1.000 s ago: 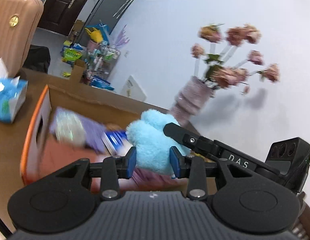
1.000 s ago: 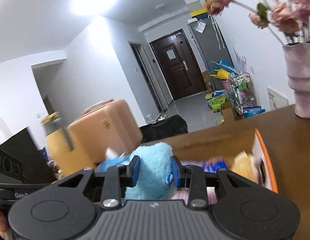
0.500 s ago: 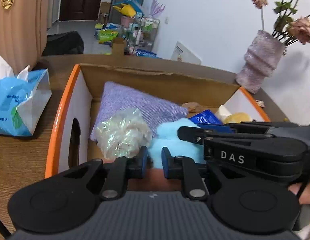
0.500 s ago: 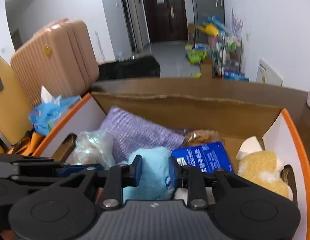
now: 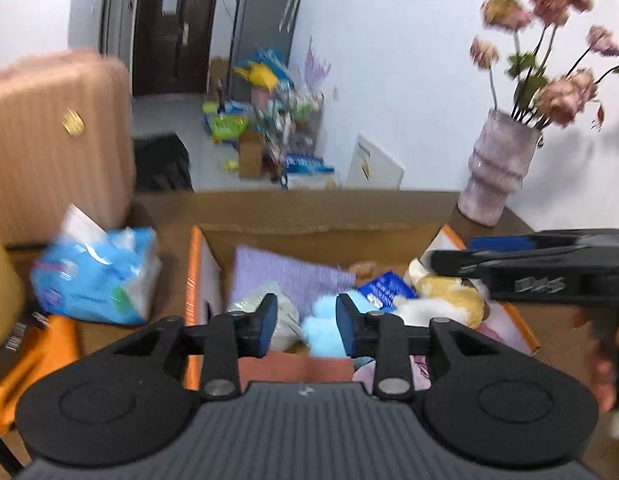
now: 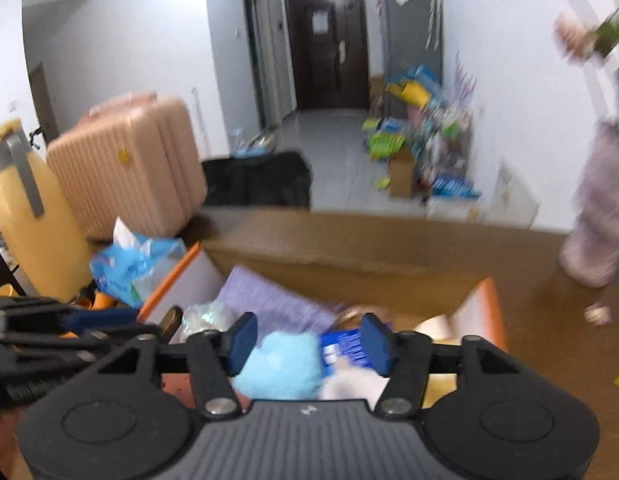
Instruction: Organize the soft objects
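Two grippers hang over the box point(image 5: 197, 264), both spread apart and holding nothing. Left gripper point(image 5: 302, 330), right gripper point(image 6: 309, 345); the blue plush point(image 6: 279, 364) sits inside, just below them, nearer the right.

The cardboard box point(image 5: 321, 224) is standing open-topped, so the way in from above is lying free, though a purple cloth point(image 5: 281, 276), blue plush point(image 5: 325, 328) and yellow plush point(image 5: 445, 300) are crowding its floor. A tissue pack point(image 5: 97, 276) is flanking it left, a vase point(image 5: 497, 172) far right.
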`<state>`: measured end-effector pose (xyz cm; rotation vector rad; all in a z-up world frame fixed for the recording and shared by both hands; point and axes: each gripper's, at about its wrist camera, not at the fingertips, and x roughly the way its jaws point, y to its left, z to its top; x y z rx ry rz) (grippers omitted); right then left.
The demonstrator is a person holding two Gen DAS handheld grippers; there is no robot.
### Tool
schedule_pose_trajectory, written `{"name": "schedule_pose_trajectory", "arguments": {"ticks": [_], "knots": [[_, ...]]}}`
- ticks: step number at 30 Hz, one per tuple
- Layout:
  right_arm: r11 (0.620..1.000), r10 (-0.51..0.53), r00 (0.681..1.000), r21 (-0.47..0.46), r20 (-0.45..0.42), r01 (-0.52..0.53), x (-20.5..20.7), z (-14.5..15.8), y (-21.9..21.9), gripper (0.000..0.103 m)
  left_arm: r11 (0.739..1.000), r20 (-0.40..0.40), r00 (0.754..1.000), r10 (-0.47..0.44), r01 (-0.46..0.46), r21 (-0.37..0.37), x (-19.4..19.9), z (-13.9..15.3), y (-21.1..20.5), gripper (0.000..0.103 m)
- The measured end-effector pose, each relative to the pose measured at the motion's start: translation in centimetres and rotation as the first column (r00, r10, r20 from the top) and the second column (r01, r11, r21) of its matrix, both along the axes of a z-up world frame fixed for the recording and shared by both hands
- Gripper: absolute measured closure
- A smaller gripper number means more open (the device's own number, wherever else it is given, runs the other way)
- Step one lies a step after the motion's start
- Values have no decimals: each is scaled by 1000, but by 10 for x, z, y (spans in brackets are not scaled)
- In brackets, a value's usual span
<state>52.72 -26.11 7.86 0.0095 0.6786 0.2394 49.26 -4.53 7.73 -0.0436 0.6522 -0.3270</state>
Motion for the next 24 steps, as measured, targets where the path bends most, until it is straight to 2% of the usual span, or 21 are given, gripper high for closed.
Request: {"name": "schedule_pose_trajectory", "arguments": {"ticks": [2,3,4,5,6,8,10,13,18,24], "knots": [[999,-16,999,-34,30,17,-23,18,-14,38,1000,45,999,21,-21,21,-17,14,5,61],[999,-26,999,-47,45,29,-31,25,-22,29,999,72,997,36,-38,31,-24,17,6,51],[998,-37,997,-55,60,41,-39,28,-29,23,997,114,992,56,-60,40,-31,20,7,32],[997,-51,995,-57,83,56,-47,28,-37,18,995,177,981,81,-90,43,-40,22,7,23],[996,-64,991,-53,117,71,-53,27,-45,17,993,235,967,99,-112,44,-46,22,6,15],[993,-85,977,-61,196,99,-68,20,-57,17,986,338,932,133,-160,51,-58,18,1,14],[990,-106,961,-64,254,126,-78,11,-61,16,983,365,919,151,-180,45,-63,13,-5,13],[991,-118,947,-26,300,132,-89,3,-65,16,984,354,922,156,-175,22,-65,9,-10,13],[988,-151,923,20,354,154,-102,6,-68,16,984,355,923,148,-173,38,-71,8,-15,13],[987,-157,912,41,379,152,-119,11,-63,14,985,360,921,148,-171,33,-92,4,-11,12]]}}
